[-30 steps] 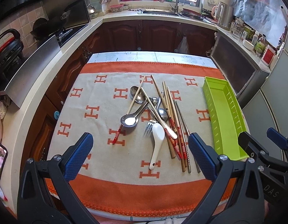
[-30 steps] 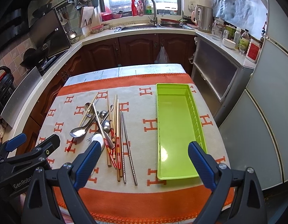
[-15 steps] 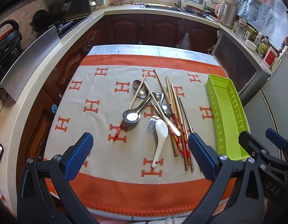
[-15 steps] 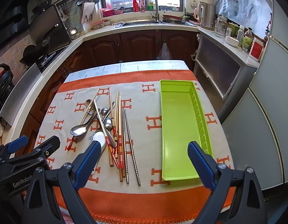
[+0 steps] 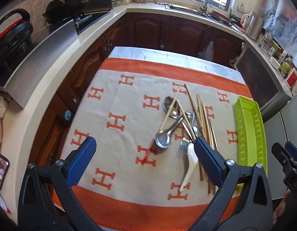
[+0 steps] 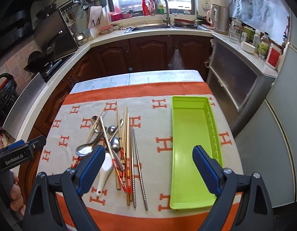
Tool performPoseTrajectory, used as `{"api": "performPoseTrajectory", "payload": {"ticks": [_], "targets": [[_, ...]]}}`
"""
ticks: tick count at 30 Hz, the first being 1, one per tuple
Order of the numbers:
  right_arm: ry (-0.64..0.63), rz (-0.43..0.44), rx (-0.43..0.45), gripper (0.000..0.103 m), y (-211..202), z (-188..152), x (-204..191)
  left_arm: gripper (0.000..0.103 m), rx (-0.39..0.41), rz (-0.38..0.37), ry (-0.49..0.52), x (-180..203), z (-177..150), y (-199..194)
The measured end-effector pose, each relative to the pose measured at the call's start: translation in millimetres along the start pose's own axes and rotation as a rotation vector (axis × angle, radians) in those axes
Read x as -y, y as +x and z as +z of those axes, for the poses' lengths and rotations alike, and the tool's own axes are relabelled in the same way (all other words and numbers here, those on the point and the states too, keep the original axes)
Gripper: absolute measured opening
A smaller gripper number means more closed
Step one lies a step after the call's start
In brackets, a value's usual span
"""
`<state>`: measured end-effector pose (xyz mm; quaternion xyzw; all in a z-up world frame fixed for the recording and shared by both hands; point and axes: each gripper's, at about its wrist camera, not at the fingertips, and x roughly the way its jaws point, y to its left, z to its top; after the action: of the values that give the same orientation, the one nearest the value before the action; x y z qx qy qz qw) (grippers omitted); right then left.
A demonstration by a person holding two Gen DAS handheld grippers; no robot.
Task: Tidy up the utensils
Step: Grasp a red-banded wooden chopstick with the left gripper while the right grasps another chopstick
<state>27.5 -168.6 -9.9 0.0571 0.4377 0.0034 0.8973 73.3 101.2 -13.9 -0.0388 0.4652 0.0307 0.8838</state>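
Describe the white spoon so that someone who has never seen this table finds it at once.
On the orange and beige cloth lies a pile of utensils left of the green tray. The white spoon is at the near left edge of that pile. It alone is white with a short thick handle; the other spoons are metal.

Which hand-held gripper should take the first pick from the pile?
Probably the left hand-held gripper: open, with the pile just ahead in its view. The right one, also open, sits between pile and empty tray, so better for placing.
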Motion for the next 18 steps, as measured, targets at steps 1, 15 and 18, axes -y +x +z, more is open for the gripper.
{"api": "performPoseTrajectory", "payload": {"ticks": [1,15,18], "targets": [[-0.017,0.003,-0.011,0.092,5,3,-3,0.101,0.005,-0.001,0.007,-1,4,1],[-0.05,0.095,-0.237,0.047,98,14,-12,0.095,-0.129,-0.098,-0.01,-9,41,91],[-0.037,0.139,-0.278,0.043,115,10,-17,0.087,-0.161,-0.102,0.025,-5,42,117]]}}
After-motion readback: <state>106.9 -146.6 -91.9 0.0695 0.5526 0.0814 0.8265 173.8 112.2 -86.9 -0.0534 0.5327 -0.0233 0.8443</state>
